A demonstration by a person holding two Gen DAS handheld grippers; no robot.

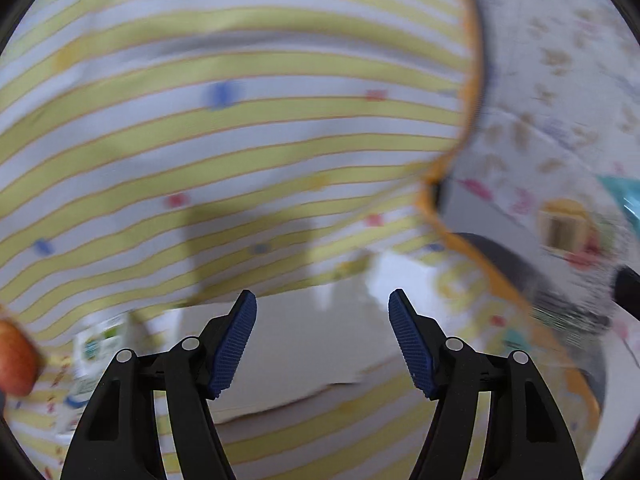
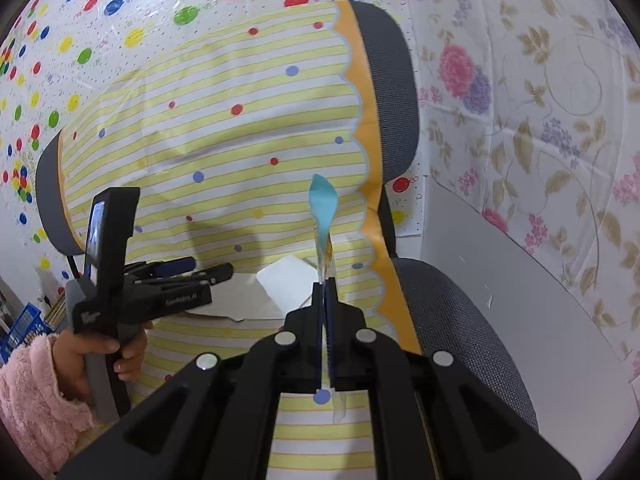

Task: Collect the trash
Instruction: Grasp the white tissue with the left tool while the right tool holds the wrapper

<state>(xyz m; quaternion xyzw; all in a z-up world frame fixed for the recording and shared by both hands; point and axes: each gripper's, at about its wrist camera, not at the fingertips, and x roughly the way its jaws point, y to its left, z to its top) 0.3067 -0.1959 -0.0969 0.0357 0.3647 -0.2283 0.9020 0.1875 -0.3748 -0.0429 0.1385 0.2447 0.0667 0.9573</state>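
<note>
My right gripper (image 2: 325, 286) is shut on a thin blue plastic wrapper (image 2: 322, 204) that stands up from between its fingers, above a chair draped in yellow-striped cloth (image 2: 224, 148). My left gripper (image 1: 322, 300) is open and empty, close over the same striped cloth (image 1: 224, 128); it also shows in the right wrist view (image 2: 208, 268), left of the wrapper. A flat cardboard piece (image 2: 240, 304) and a white crumpled paper (image 2: 286, 280) lie on the seat; the cardboard also shows in the left wrist view (image 1: 304, 356). A printed wrapper (image 1: 98, 348) lies at lower left, blurred.
The grey office chair (image 2: 452, 312) stands against walls hung with dotted (image 2: 120, 8) and floral (image 2: 540, 120) sheets. A blue crate (image 2: 24, 328) sits on the floor at far left. A reddish round thing (image 1: 14, 360) is at the left wrist view's edge.
</note>
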